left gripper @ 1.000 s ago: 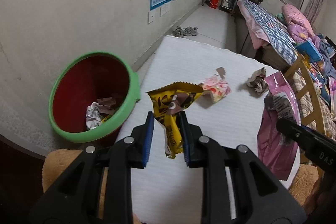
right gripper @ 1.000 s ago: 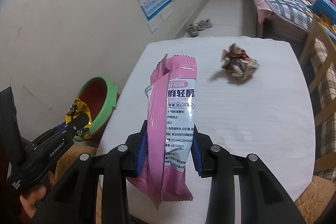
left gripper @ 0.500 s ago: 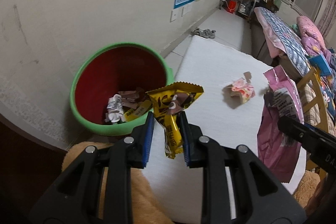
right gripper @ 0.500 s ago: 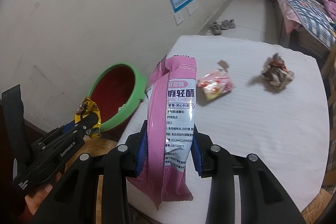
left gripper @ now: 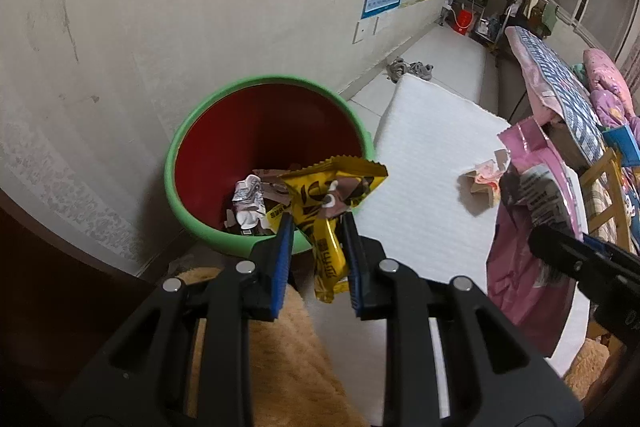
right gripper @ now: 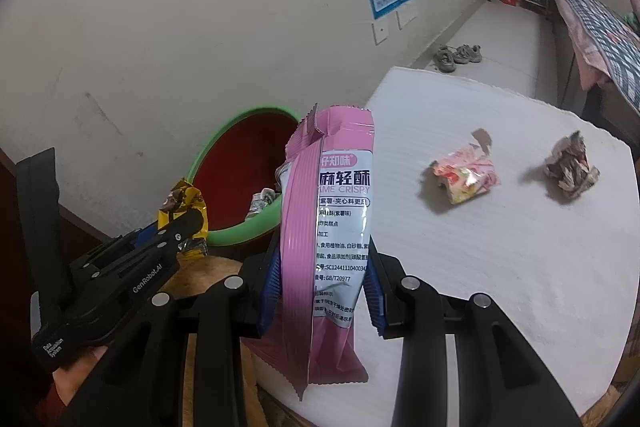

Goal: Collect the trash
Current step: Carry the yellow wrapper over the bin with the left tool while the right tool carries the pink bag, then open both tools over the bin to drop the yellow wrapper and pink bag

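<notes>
Bin (left gripper: 182, 151) (green rim, red inside) sits on the floor between the wall and the white surface (left gripper: 432, 131), rim just beside the surface's left edge. It already holds some crumpled wrappers (left gripper: 250, 201) at the bottom; mouth is wide and unobstructed.

Surface: near edge and left edge both visible, tan fuzzy cover (left gripper: 276, 355) showing below the near-left corner. Most of the top is bare. Two pieces left on it: a pink-and-yellow crumpled wrapper (right gripper: 464, 177) mid-surface and a dark crumpled ball (right gripper: 572, 167) further right, well apart from each other and away from the edges.

Left hand-held gripper (left gripper: 316, 247): blue pads narrowly apart, clamped on the yellow snack wrapper (left gripper: 332, 195). Wrapper top fans out above the pads, overlapping the bin's near rim in the left wrist view.

Right hand-held gripper (right gripper: 322, 275): pads a bit wider, clamped on the pink snack bag (right gripper: 328, 227), bag upright, tail hanging below the pads. It sits over the surface's near-left corner, to the right of the bin.

A hand (right gripper: 76, 373) shows under the left tool's grip in the right wrist view.
</notes>
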A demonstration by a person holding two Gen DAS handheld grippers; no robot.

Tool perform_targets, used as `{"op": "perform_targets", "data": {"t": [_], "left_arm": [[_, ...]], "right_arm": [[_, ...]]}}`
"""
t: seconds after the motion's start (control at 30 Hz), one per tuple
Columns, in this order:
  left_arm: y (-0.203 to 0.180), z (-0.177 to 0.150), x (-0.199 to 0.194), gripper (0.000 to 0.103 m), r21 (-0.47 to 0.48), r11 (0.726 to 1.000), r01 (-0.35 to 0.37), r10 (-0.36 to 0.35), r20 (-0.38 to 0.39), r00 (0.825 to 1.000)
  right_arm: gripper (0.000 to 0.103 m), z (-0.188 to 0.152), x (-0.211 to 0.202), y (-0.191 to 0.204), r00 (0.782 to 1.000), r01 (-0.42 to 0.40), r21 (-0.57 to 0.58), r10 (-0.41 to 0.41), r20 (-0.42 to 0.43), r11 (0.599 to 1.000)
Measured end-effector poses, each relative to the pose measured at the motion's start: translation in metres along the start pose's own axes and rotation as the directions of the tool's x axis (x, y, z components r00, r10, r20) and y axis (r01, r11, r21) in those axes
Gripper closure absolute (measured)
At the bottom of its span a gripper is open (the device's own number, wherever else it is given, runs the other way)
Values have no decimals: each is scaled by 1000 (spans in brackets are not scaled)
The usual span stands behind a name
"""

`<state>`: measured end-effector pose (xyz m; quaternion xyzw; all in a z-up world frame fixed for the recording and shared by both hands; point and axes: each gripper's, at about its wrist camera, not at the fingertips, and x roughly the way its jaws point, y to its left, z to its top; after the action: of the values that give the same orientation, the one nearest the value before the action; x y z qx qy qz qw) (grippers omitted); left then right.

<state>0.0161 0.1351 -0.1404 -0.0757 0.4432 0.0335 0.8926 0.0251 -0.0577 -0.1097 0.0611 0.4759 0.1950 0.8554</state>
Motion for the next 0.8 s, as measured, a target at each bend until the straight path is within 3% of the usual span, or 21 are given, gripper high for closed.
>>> {"op": "perform_targets", "data": {"t": [0.8], "left_arm": [[52, 30, 21, 79, -89, 994, -61, 62, 10, 998]], "right_arm": [[67, 50, 47, 36, 999, -42, -84, 42, -2, 996]]}}
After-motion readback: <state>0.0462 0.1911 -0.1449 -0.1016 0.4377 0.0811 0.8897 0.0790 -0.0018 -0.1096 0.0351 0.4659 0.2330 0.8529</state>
